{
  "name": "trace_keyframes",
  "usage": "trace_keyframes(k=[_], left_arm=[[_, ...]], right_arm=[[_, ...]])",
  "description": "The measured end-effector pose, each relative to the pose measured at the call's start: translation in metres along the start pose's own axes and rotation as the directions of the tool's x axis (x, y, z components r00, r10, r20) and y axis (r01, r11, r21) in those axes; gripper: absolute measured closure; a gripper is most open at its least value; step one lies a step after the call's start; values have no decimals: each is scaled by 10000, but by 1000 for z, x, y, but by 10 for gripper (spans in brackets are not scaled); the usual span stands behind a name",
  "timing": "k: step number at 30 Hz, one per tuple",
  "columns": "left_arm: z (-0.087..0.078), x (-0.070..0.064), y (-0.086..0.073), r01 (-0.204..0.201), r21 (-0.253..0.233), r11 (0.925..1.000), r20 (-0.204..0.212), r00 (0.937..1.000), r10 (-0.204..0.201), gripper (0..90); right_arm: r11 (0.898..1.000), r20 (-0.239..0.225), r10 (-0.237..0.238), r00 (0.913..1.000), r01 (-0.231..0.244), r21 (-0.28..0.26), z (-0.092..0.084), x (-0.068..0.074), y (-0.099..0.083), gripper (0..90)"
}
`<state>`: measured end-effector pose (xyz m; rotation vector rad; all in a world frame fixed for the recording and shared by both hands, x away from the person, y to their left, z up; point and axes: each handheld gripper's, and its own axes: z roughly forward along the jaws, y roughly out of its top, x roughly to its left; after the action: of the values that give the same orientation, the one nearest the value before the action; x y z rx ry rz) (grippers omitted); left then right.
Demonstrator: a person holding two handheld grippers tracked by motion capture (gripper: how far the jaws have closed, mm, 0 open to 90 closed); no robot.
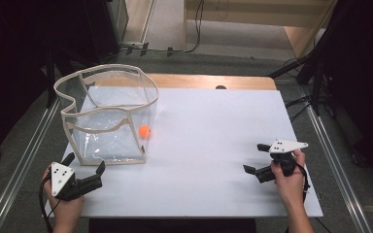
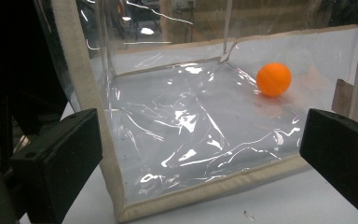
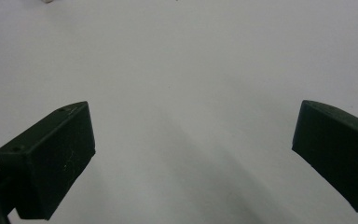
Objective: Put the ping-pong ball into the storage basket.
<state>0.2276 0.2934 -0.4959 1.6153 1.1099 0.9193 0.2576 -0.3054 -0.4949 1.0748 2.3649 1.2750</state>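
A clear plastic bag (image 1: 108, 116) with cream fabric edging stands open-topped at the table's left. An orange ball (image 1: 144, 130) lies inside it near its right corner, seen through the wall in the left gripper view as the ball (image 2: 273, 79). My left gripper (image 1: 84, 162) is open just in front of the bag's near bottom edge, jaws wide apart with nothing between them; the bag (image 2: 186, 140) sits close ahead of it. My right gripper (image 1: 256, 158) is open at the right, low over the bare white tabletop (image 3: 191, 70), holding nothing.
The white table (image 1: 213, 126) has a wooden strip along its far edge. Metal rails run along both sides. Dark equipment and cables stand on the floor beyond the table.
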Motion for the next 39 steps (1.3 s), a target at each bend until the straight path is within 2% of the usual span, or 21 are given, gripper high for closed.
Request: trace_keyframes(k=[19,23,26,30,34,37,39], left_arm=[[-1,1,0,55,-40,10000,-49,10000,-55,0],[-2,1,0,22,-133,9999,-64,10000,-23,0],[-2,2,1,48,-167,9998,-97,9999,-49,0],[-1,1,1,-19,-144,9999,-137,9999,17,0],[-1,-1,0,-157,-95,9998,-116,9998,156,0],[-2,-1,0,-150,-117,9998,-170,9997,148,0],[-3,-1,-1,-180,-129,9998,-223,9996,177,0]], right_arm=[[9977,325,155,9993,-134,-659,-18,-9,-19,0],[9968,541,231,9983,-188,-775,-20,-10,-25,0],[9928,374,391,9985,-346,-1145,-21,-11,-30,0],[9893,437,382,9983,-316,-1427,-27,-12,-34,0],[9752,443,745,9962,-635,-2120,-34,-16,-42,0],[9767,613,656,9960,-515,-2082,-37,-15,-43,0],[9700,611,805,9949,-641,-2345,-41,-16,-46,0]])
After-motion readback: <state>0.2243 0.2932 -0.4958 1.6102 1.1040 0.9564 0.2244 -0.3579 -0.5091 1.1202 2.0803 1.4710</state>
